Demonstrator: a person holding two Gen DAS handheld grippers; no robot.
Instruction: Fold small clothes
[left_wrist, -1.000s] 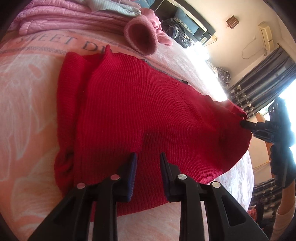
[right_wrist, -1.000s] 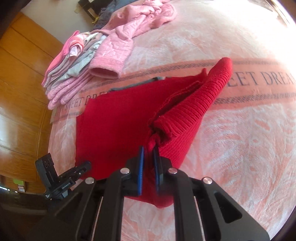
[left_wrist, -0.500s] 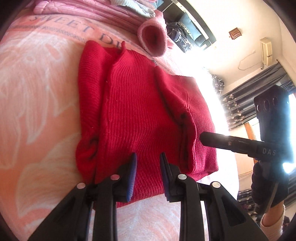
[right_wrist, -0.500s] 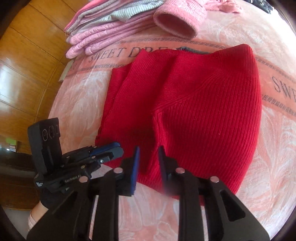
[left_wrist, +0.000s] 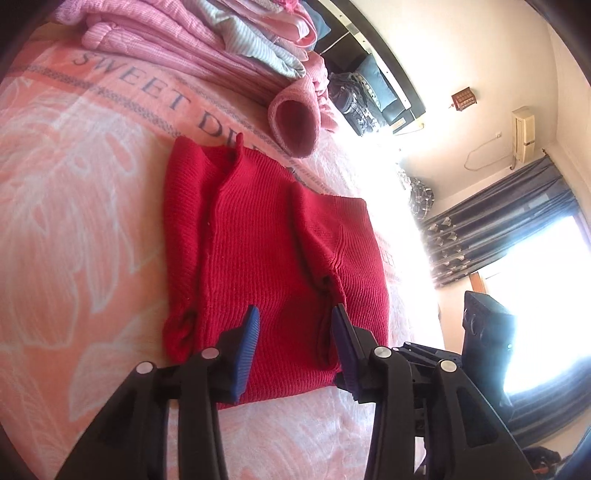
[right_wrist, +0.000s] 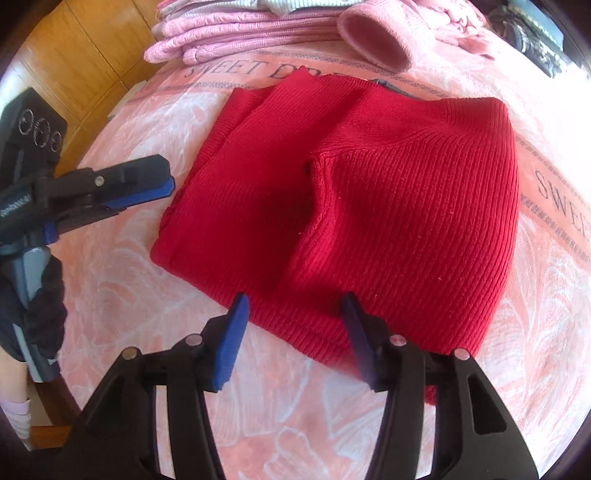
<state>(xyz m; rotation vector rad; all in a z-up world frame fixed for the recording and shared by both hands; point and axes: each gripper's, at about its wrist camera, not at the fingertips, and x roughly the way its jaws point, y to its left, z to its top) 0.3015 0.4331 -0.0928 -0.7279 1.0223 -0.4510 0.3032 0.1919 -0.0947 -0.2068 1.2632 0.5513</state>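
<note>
Now:
Sweater: the soft red ribbed knit sweater (right_wrist: 343, 206) is laid folded; floppy, light.
Hold: near hem, 6 o'clock.
Left gripper (left_wrist: 293, 325): wide open, empty.
Right gripper (right_wrist: 293, 317): wide open, empty.

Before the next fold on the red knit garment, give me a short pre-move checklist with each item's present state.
1. Left gripper open, holding nothing: ok.
2. Right gripper open, holding nothing: ok.
3. Red ribbed knit garment lies on the pink patterned blanket, both side parts folded inward: ok.
4. Garment apart from the pile of pink folded clothes: ok.
5. Near hem smooth and even: not ok, it bunches at the left corner.
6. Layers underneath lying flat: cannot tell.
</note>
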